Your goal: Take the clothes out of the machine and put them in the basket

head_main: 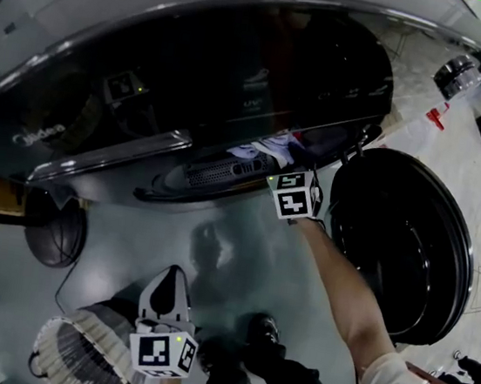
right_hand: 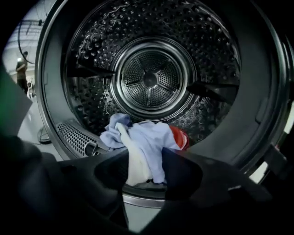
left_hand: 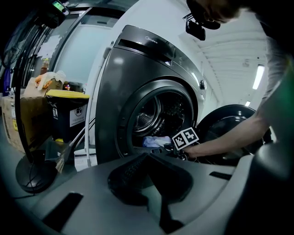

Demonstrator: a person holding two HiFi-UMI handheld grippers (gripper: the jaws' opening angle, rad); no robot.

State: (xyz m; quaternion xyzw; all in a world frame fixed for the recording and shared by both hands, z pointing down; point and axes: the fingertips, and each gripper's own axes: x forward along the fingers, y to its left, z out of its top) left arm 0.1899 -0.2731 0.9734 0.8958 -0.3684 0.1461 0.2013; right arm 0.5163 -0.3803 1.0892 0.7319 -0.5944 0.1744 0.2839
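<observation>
The grey front-loading washing machine [head_main: 195, 67] stands with its round door [head_main: 405, 244] swung open to the right. A small heap of clothes [right_hand: 147, 137], pale blue, white and red, lies at the front of the steel drum [right_hand: 149, 78]. My right gripper [right_hand: 146, 160] reaches into the drum mouth and is shut on the white and pale blue cloth, which fills the gap between its jaws. In the head view it [head_main: 301, 164] sits at the opening, beside the clothes [head_main: 259, 150]. My left gripper [head_main: 172, 279] hangs low over the floor beside the white slatted basket [head_main: 70, 349], shut and holding nothing.
A black round stand base [head_main: 55, 228] with a cable sits on the floor left of the machine. In the left gripper view a yellow-lidded bin [left_hand: 69, 110] and a cardboard box [left_hand: 18, 124] stand further left. The person's black shoe [head_main: 262, 330] is in front of the door.
</observation>
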